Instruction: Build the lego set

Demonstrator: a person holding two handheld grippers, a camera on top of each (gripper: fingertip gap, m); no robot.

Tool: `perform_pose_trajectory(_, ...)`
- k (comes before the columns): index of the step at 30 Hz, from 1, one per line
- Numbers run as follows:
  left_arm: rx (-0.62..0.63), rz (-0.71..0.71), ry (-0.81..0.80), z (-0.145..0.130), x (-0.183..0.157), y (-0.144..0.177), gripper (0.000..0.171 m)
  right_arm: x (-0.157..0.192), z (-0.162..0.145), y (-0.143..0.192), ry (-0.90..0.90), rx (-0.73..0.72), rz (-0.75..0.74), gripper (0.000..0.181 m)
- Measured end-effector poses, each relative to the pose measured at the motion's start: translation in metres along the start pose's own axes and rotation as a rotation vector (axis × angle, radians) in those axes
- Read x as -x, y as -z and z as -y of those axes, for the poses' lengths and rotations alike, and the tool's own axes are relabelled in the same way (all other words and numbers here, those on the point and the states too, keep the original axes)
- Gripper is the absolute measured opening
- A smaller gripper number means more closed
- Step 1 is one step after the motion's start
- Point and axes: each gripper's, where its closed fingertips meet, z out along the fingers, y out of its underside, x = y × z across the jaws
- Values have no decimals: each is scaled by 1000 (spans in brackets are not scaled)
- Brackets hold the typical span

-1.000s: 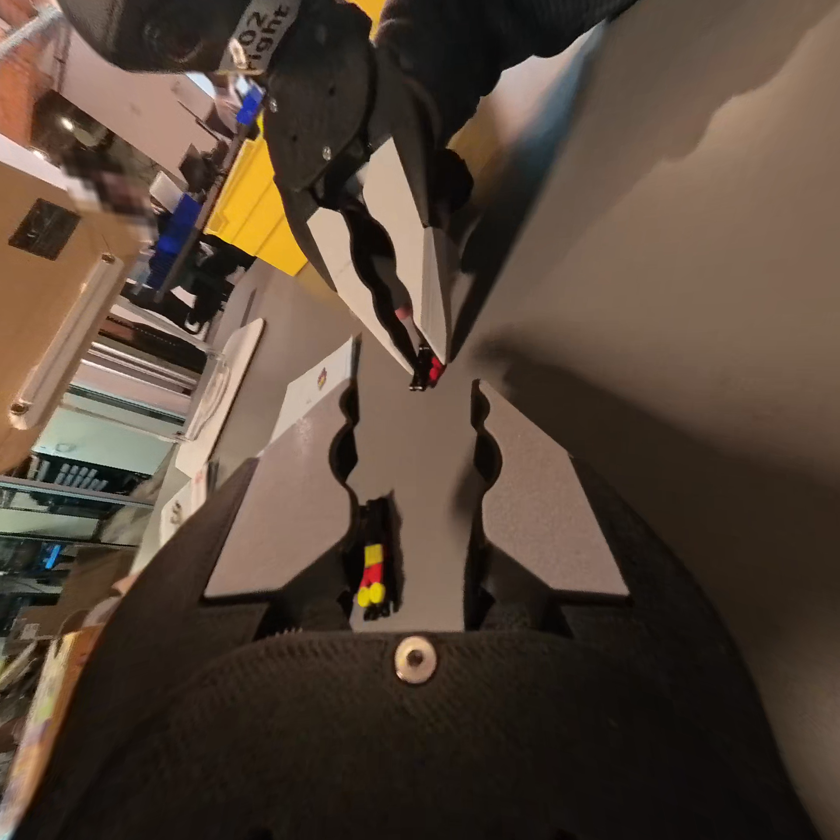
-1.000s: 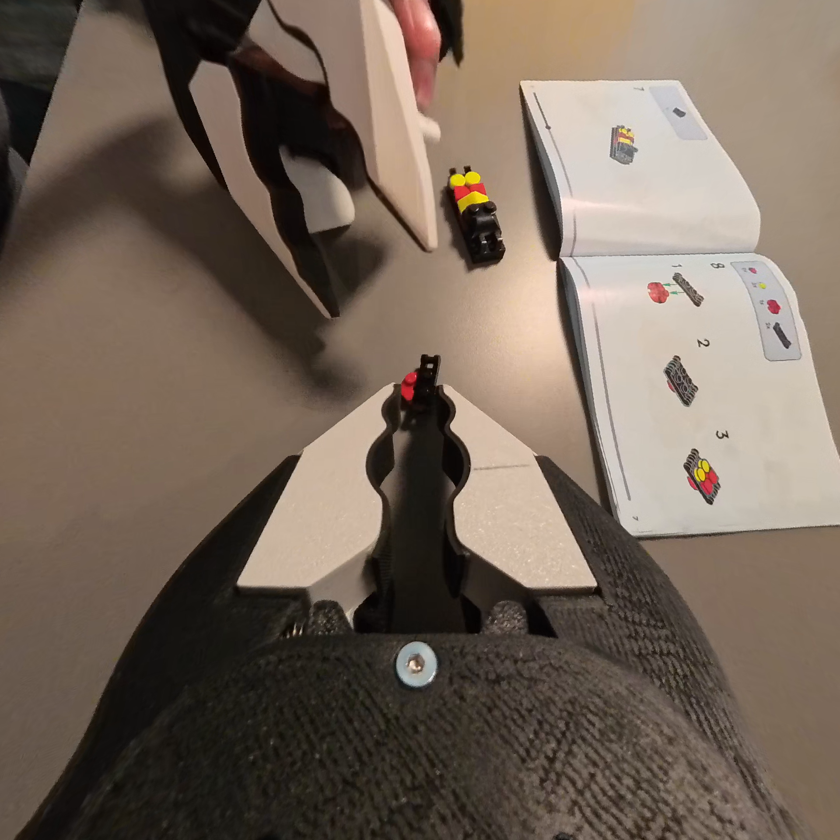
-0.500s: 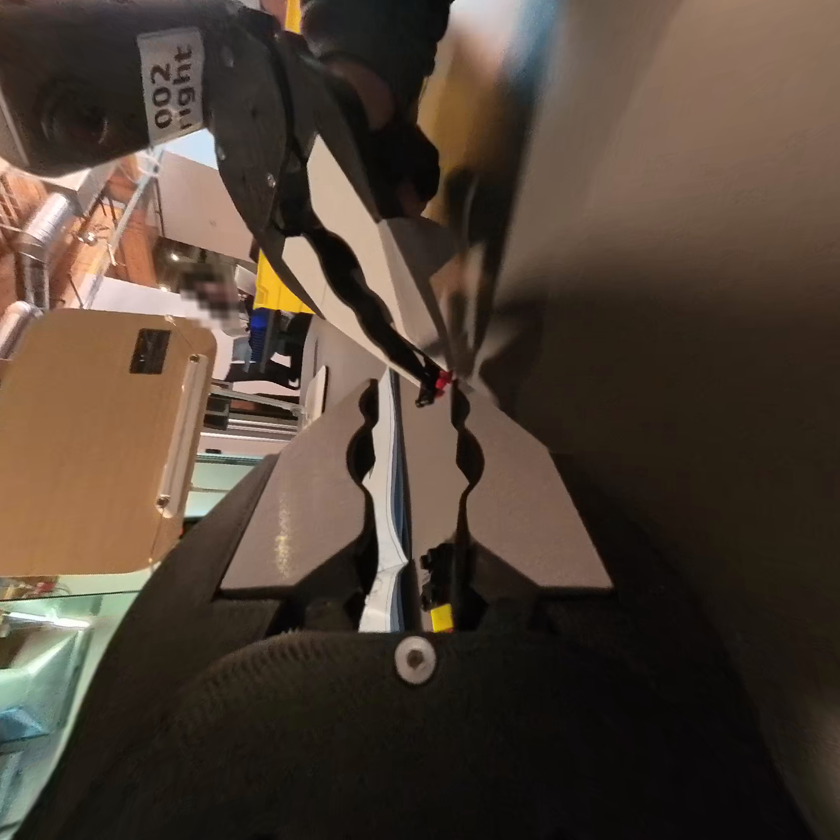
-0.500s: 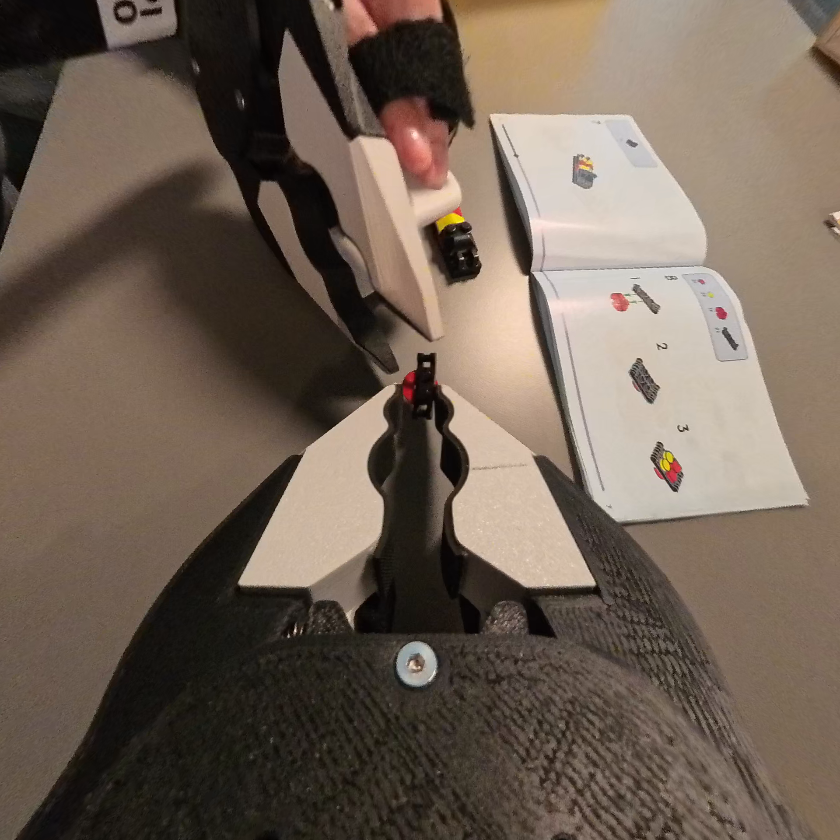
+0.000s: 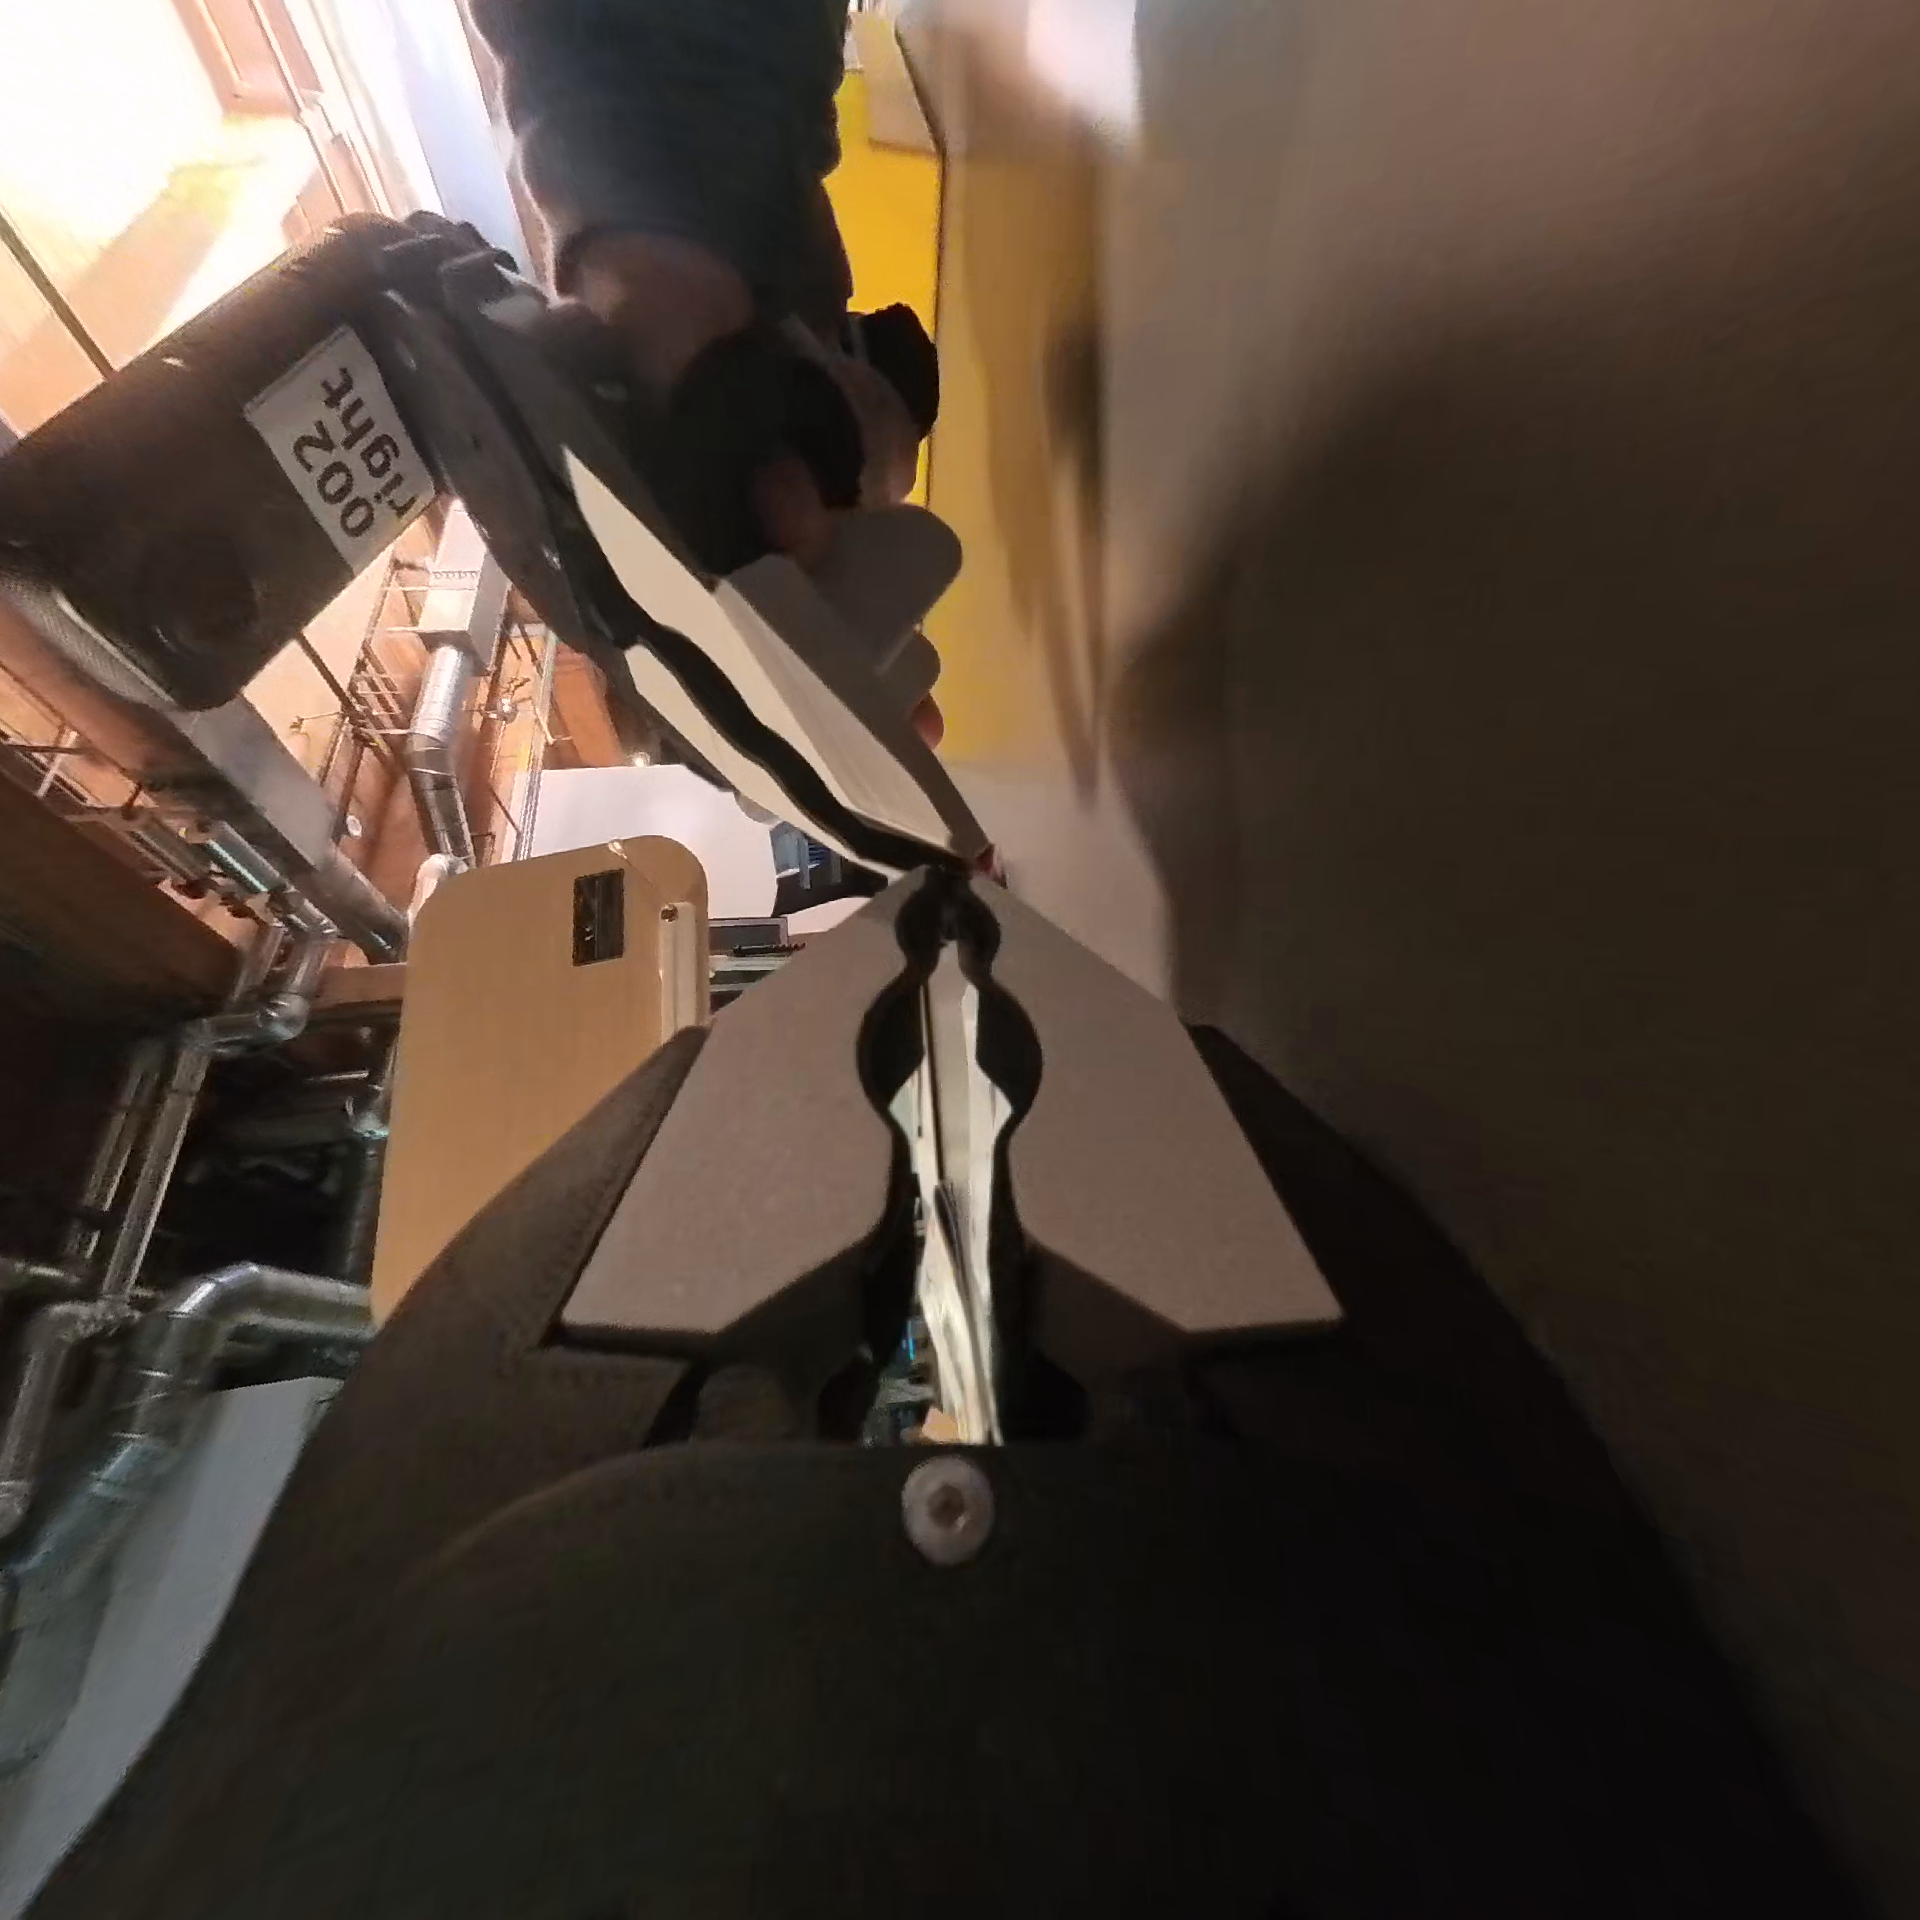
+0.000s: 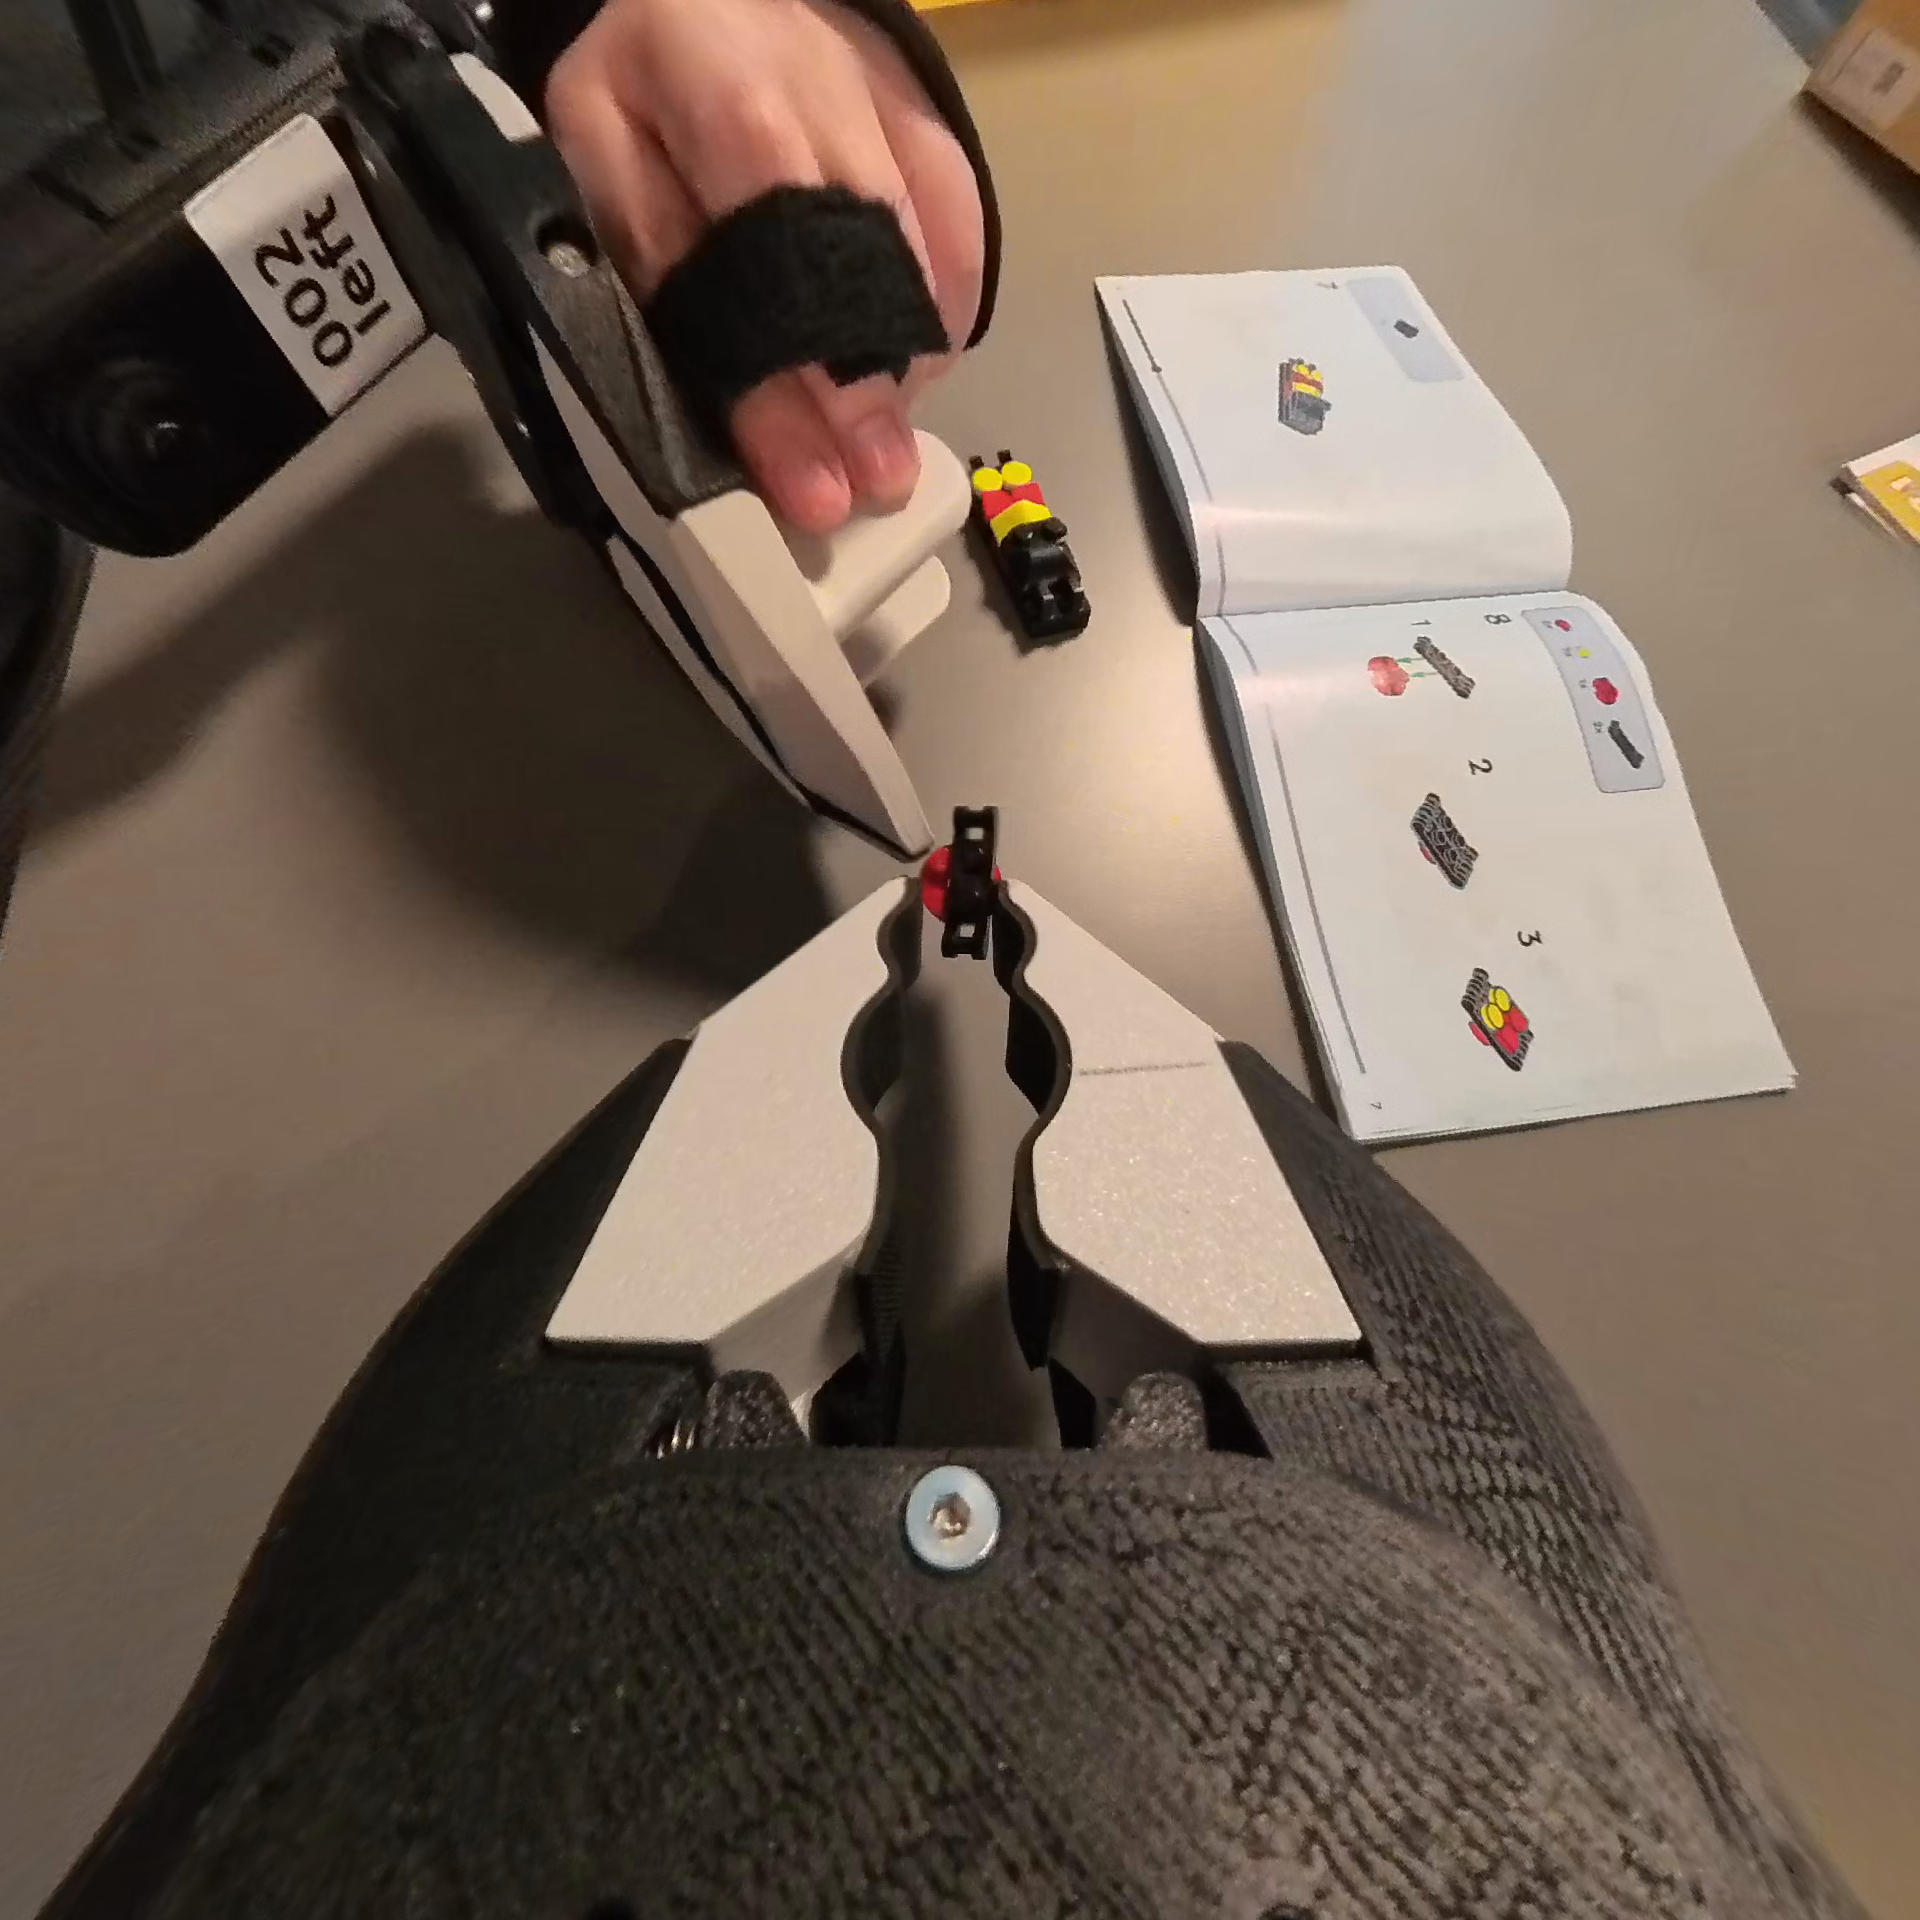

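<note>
My right gripper is shut on a small black lego plate with a red round piece on its side, held above the grey table. My left gripper comes in from the upper left, jaws closed together, its tip right against the red piece. In the left wrist view my left gripper is closed and the right gripper meets it tip to tip. A black, red and yellow lego assembly lies on the table beyond.
An open instruction booklet lies on the table to the right of the assembly. A yellow card and a cardboard box sit at the far right edge. A person's hand holds the left gripper. Left and right tips are no more than a few centimetres apart. The yellow card is about equally far from each gripper, around 30 cm.
The left gripper has closed from wide open and swung down to the right gripper's tip. The right gripper still holds the small black and red piece.
</note>
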Motion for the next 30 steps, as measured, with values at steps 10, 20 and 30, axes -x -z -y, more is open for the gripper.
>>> perform_pose_trajectory(10, -27, 16, 15, 2, 2, 0, 6, -2, -1, 4, 6, 0, -20, 4)
perform_pose_trajectory(20, 104, 108, 431, -49, 32, 2, 0, -2, -18, -3, 36, 37, -16, 16)
perform_pose_trajectory(30, 49, 153, 856, -78, 56, 2, 0, 9, 9, -43, -6, 37, -41, 24)
